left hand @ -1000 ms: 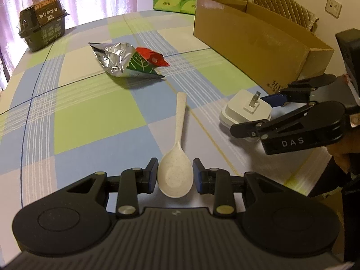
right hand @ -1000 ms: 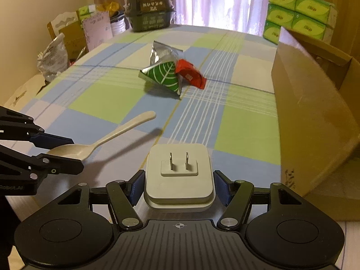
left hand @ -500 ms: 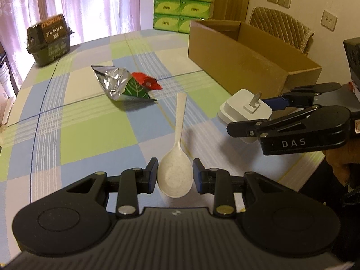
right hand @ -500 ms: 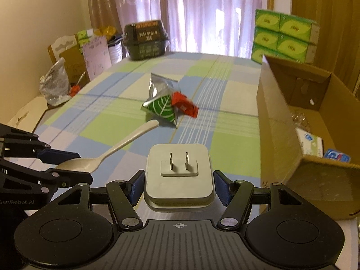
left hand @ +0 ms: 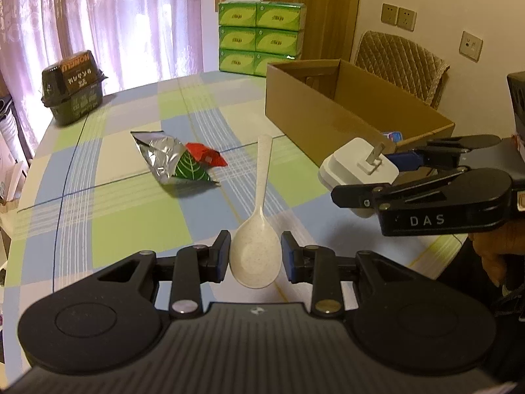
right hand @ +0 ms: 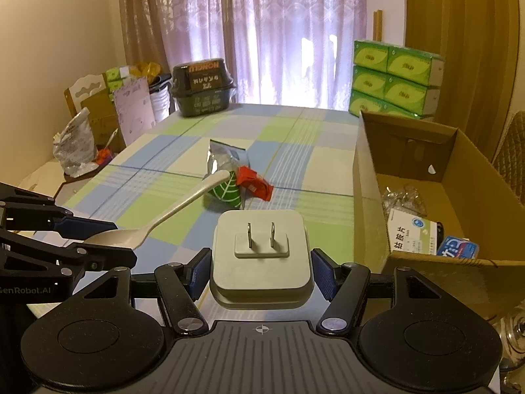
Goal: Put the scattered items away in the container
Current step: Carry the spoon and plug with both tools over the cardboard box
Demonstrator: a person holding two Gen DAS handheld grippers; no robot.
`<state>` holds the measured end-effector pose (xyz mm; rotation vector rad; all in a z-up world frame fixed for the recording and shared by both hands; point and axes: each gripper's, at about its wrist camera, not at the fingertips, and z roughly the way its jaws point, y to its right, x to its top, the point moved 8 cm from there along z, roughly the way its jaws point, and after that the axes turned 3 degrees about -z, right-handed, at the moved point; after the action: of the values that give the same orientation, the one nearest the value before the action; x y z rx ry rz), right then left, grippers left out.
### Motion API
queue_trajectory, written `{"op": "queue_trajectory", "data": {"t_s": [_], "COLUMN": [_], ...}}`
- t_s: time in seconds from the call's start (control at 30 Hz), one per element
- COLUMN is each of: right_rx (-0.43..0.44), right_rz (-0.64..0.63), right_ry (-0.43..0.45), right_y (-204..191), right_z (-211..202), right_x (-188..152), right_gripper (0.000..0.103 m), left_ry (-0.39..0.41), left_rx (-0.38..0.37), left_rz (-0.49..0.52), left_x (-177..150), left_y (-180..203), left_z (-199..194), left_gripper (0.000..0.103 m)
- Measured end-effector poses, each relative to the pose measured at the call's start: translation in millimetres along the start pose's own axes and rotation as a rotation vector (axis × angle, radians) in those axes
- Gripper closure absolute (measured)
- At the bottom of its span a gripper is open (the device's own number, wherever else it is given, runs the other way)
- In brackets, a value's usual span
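Left gripper (left hand: 255, 255): our fingers are clamped on the bowl of a pale speckled spoon (left hand: 257, 229), handle pointing forward and up, clear of the table (left hand: 108, 229). From the right wrist view the spoon (right hand: 164, 218) runs out from the left gripper (right hand: 98, 239) toward the middle of the table.

Right gripper (right hand: 261, 267): fingers pressed against both sides of a white plug adapter (right hand: 261, 252), two prongs facing away from us. In the left view the adapter (left hand: 357, 170) hangs above the table edge, just short of the box (left hand: 315, 115). A hand (left hand: 502, 246) holds the right gripper (left hand: 377, 177) from behind.

The box (right hand: 370, 197) sits open on the right side of the table. Inside we see a white carton with printed characters (right hand: 411, 234), a blue packet (right hand: 459, 248) and some crumpled clear wrap (right hand: 403, 197) (contents only partly visible past the near wall).

On the checked cloth, mid-table: a silver-and-green snack bag (left hand: 170, 161) with a red wrapper (left hand: 206, 157) touching its right side. Both lie well apart from the box.

Far edge of the table: a dark lidded tub (left hand: 73, 87). Beyond the table, stacked green tissue packs (left hand: 261, 37) and a quilted chair (left hand: 400, 62) behind the box.
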<state>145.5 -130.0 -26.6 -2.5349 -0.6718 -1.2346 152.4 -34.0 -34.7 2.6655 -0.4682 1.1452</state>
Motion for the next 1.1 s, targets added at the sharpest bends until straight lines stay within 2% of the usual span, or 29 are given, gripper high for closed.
{"op": "queue_trajectory", "data": {"t_s": [0.53,0.77,1.1], "right_rx": [-0.045,-0.105,-0.196], "right_rz": [0.009,0.029,0.087], "right_ry": [0.061,0.100,0.126], "right_y": [18.7,51.0,115.3], "right_z": [-22.9,-38.6,-55.3], "right_x": [17.6,29.8,34.7], "right_gripper": [0.036,0.036,0.036], "left_ry": [0.020,0.040,0.060], "left_rx": [-0.022,-0.055,-0.149], "left_rz": [-0.002,0.005,0.013], "left_x": [18.1,41.8,86.0], "left_y": [13.4,34.7,91.8], "left_z": [-3.6,2.2,25.1], "left_gripper": [0.076,0.076,0.076]}}
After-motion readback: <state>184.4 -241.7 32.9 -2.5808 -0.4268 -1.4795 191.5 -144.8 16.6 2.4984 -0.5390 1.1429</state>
